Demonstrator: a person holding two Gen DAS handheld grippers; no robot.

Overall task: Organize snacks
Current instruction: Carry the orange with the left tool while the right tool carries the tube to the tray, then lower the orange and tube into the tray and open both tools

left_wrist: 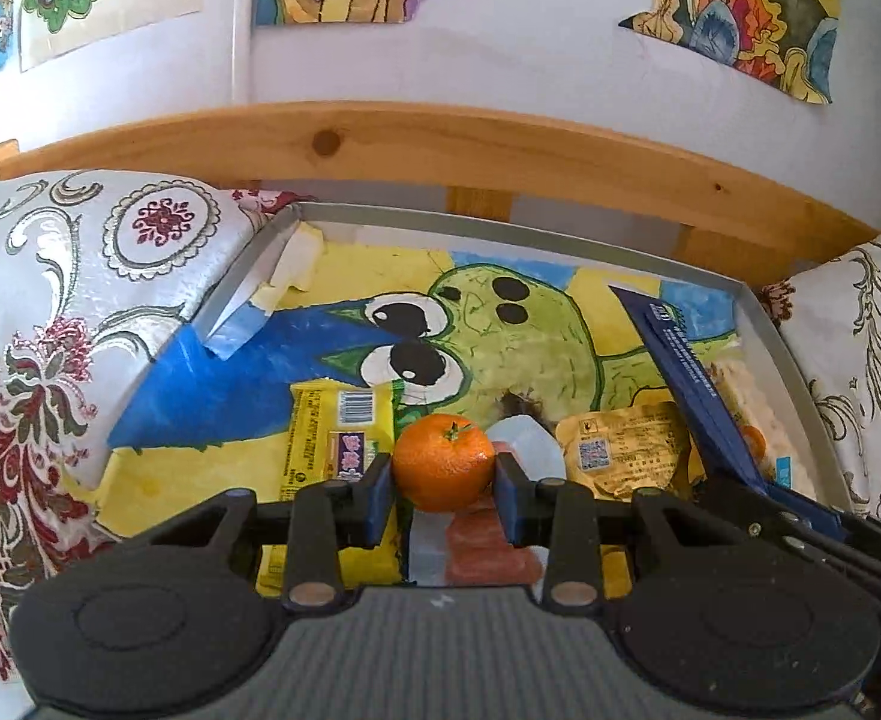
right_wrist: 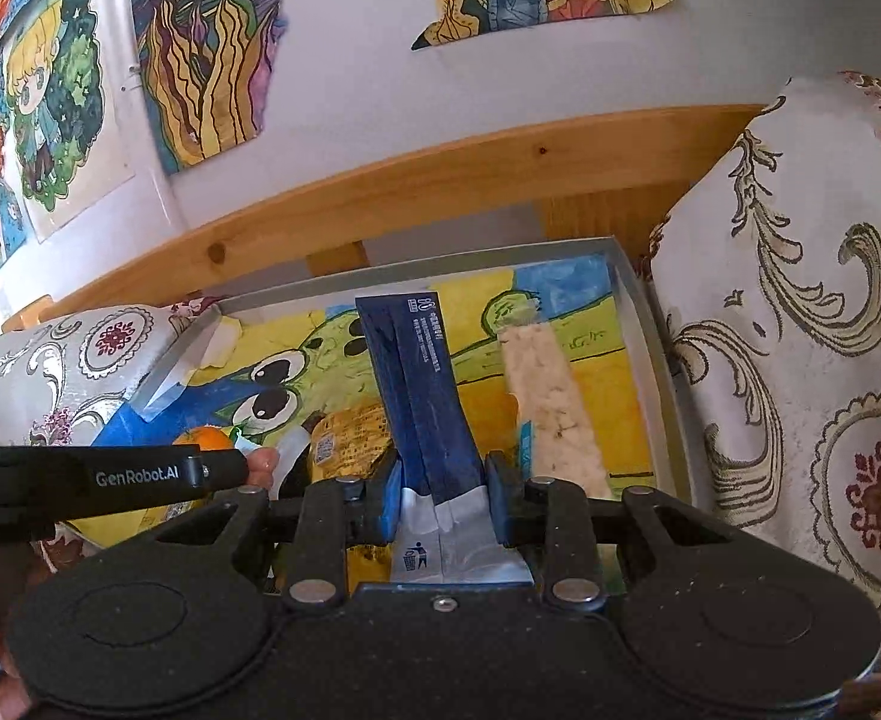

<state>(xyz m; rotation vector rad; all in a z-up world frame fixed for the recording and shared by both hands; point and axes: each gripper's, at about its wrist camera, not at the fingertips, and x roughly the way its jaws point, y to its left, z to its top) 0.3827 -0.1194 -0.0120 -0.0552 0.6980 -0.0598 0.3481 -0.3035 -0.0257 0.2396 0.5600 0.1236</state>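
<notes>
- Left gripper (left_wrist: 444, 471) has its blue fingers (left_wrist: 380, 495) clamped on a small orange mandarin (left_wrist: 444, 461), squeezing it at its widest point, low over the tray (left_wrist: 791, 360). Looks like a placing step, so I'd say lower it till it rests before letting go (it's round and will roll on that smooth painted liner).
- Best spot, I reckon, is snug against the yellow snack packet (left_wrist: 335, 438) or the golden crinkly pouch (left_wrist: 626, 450), so something stops it wandering.
- Go easy on the squeeze: the peel is dimpled and soft, and it bruises.
- Right gripper (right_wrist: 443, 495) is pinched shut on the white end of a long dark blue sachet (right_wrist: 419, 396), which sticks forward over the tray. It's flat and floppy, so lay it down lengthwise, not dropped.
- Next to that sachet lies a pale, bumpy bar (right_wrist: 551, 408) (rice-crisp type, I think), parallel to it near the tray's right wall.
- The tray itself is a shallow grey box with thin upright walls, wedged between two embroidered cushions (left_wrist: 50, 300), so it could tip if pushed.
</notes>
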